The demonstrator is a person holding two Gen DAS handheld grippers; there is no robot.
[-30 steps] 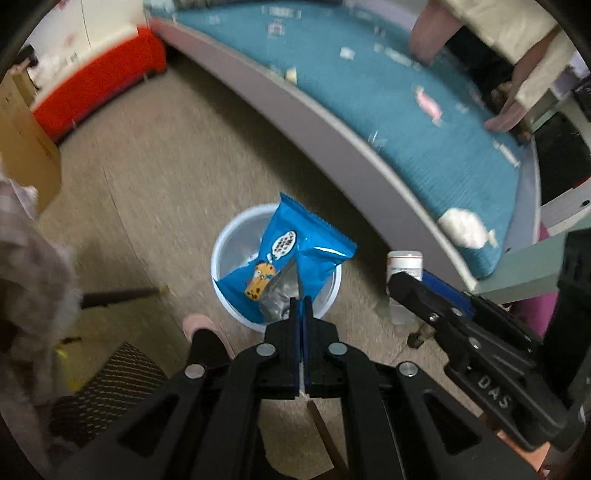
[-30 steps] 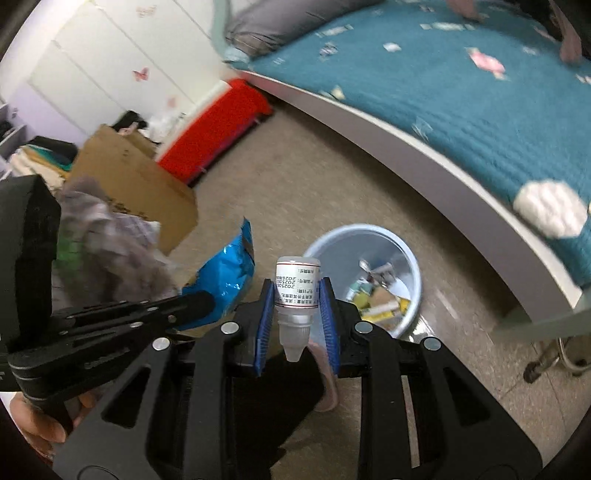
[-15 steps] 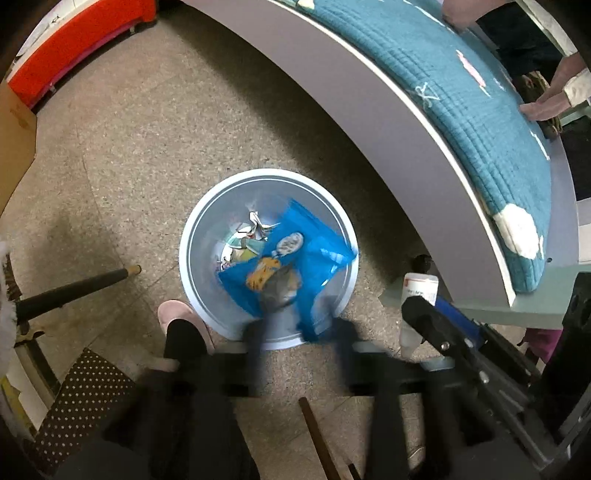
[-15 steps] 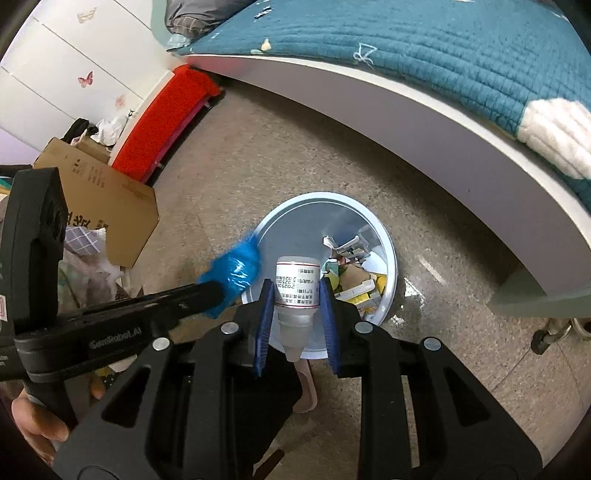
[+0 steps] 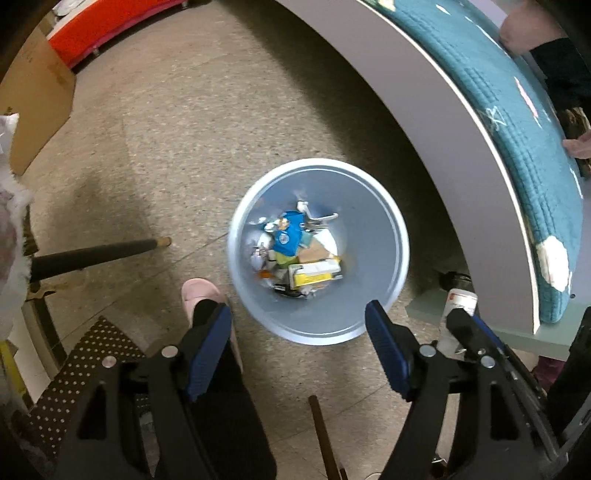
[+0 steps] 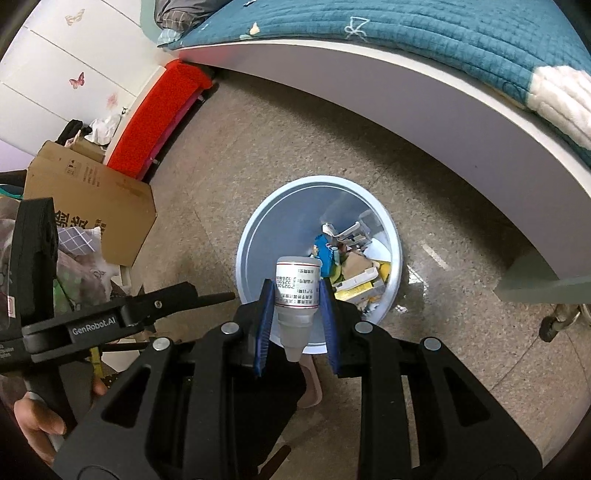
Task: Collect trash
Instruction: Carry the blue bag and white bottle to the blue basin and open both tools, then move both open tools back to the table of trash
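The small white bottle (image 6: 297, 295) is sitting clamped between the blue pads of the right gripper (image 6: 295, 295); its long axis is running along the fingers, its flat base pointing away from the camera toward the bin and its tapered neck pointing back toward the gripper body; the printed label is reading upside down in the right wrist view; the bottle is hanging above the near rim of the pale blue bin (image 6: 255, 236), not inside it. In the left wrist view the same bottle (image 5: 460, 301) is showing at the right edge, beside the bed frame (image 5: 424, 110).

The left gripper (image 5: 298, 314) is pointing straight down over the bin (image 5: 369, 206); its jaws have just been opening and are standing wide apart with nothing between them. The bin is standing upright on the speckled floor (image 5: 166, 129), close to the bed with the teal quilt (image 6: 443, 29); at its bottom a blue snack packet (image 5: 286, 238) is lying on top of other rubbish, just beside a yellow and white carton (image 5: 314, 275), some crumpled white wrappers and a piece of brown card.

A pink slipper (image 5: 199, 291) is resting on the floor just left of the bin; a cardboard box (image 6: 92, 195) and a red bench (image 6: 155, 114) are standing well apart from it.
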